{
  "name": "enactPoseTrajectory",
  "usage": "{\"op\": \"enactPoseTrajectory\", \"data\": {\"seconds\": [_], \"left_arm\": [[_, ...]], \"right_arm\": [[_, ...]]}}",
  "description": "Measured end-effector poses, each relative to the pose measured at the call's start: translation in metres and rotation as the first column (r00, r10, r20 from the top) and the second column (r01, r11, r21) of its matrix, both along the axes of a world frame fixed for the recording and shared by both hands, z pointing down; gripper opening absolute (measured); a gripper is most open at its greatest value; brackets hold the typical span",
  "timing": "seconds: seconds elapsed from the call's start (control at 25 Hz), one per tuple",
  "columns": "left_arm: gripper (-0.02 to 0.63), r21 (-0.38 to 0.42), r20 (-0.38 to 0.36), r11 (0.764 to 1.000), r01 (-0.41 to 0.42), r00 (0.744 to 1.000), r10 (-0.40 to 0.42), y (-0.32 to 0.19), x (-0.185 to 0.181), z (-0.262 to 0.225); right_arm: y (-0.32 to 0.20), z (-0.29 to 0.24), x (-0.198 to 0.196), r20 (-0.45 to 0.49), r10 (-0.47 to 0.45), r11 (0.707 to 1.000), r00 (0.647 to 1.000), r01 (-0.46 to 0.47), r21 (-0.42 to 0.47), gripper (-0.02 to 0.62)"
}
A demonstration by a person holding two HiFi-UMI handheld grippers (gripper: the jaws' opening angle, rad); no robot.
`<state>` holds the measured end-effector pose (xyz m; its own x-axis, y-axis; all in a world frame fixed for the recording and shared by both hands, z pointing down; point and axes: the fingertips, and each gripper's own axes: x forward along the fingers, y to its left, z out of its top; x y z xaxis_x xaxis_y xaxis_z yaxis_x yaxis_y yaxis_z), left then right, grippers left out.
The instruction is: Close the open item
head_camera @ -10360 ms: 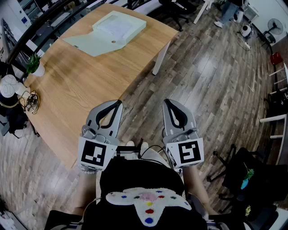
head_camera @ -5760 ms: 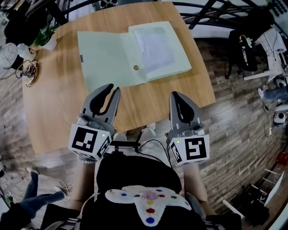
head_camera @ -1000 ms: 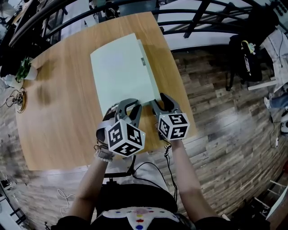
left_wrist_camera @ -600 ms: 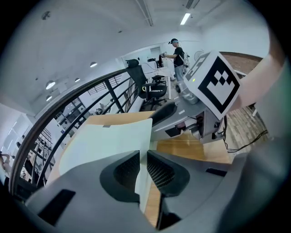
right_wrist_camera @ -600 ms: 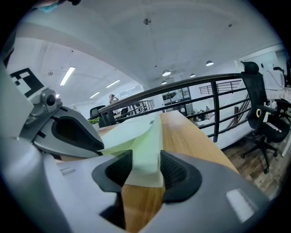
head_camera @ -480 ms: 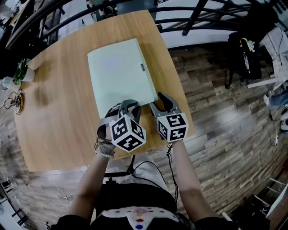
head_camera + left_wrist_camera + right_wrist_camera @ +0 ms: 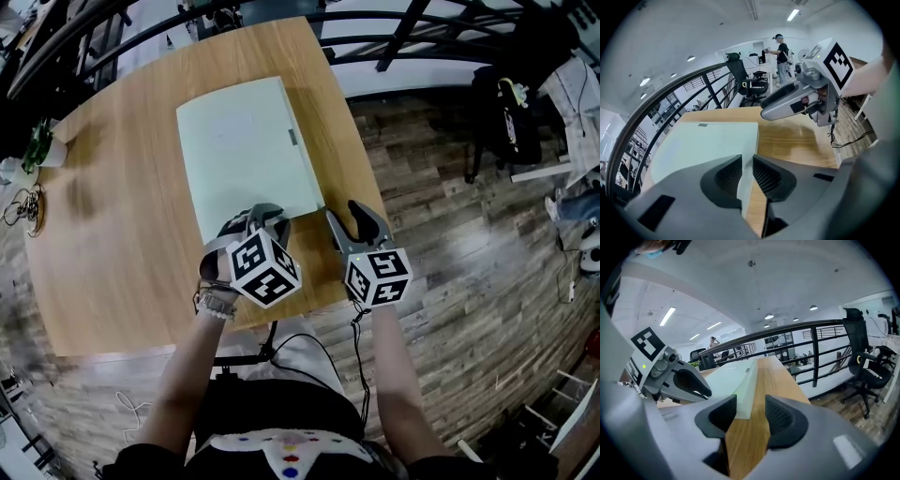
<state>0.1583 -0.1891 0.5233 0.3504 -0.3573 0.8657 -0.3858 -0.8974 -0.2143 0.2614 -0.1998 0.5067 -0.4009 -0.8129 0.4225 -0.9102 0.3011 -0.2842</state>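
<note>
Your right gripper point(image 7: 344, 215) has backed off the closed box point(image 7: 244, 141), jaws wide, empty; left gripper point(image 7: 267, 213) jaws, just opening, stand narrow at its edge.

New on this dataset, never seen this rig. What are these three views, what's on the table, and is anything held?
There is no robot: a person holds a two-jaw gripper in each hand. The head view comes from a camera on the person's head, looking steeply down. The other two cameras ride on the grippers and look along their jaws. On the wooden table lies a pale green file box, lid shut. The left gripper has the box's near edge between its jaws, which have just been opening and stand narrowly apart. The right gripper is open and empty, over bare table beside the box's corner.
</note>
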Motion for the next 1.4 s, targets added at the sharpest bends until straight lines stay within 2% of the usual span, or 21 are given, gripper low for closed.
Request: {"op": "enactPoseTrajectory", "data": {"seconds": [0.12,0.28,0.44,0.56,0.72,0.76,1.0,1.4], "left_arm": [[0.081,0.005,-0.028,1.0,-0.003,1.0,0.003,0.0,0.002,0.0],[0.081,-0.02,-0.082,0.999,0.03,0.996,-0.032,0.001,0.001,-0.002],[0.081,-0.051,-0.112,0.998,0.04,0.993,-0.046,-0.001,0.002,-0.002],[0.081,-0.06,-0.125,0.997,0.042,0.991,-0.049,-0.001,0.002,-0.001],[0.081,-0.06,-0.135,0.997,0.045,0.989,-0.053,-0.002,0.003,-0.002],[0.081,-0.061,-0.138,0.997,0.047,0.989,-0.055,-0.002,0.003,-0.002],[0.081,-0.059,-0.148,0.997,0.045,0.988,-0.053,-0.001,0.003,-0.002],[0.081,-0.055,-0.163,0.997,0.057,0.985,-0.065,-0.002,0.002,-0.002]], "right_arm": [[0.004,-0.003,0.0,0.007,0.004,1.0,1.0,-0.004,0.006,0.192],[0.006,-0.01,-0.003,0.013,0.002,1.0,1.0,-0.002,0.02,0.192],[-0.008,-0.025,-0.003,0.006,-0.001,0.997,1.0,0.0,0.072,0.176],[-0.031,-0.04,-0.007,-0.004,-0.019,0.993,1.0,0.019,0.117,0.132],[-0.065,-0.056,-0.013,-0.045,-0.054,0.985,0.998,0.061,0.162,0.02],[-0.073,-0.056,-0.016,-0.057,-0.07,0.983,0.996,0.079,0.166,0.009],[-0.11,-0.04,-0.038,-0.135,-0.193,0.968,0.972,0.211,0.135,0.009],[-0.151,-0.011,-0.072,-0.264,-0.284,0.947,0.922,0.313,0.074,0.009]]}}
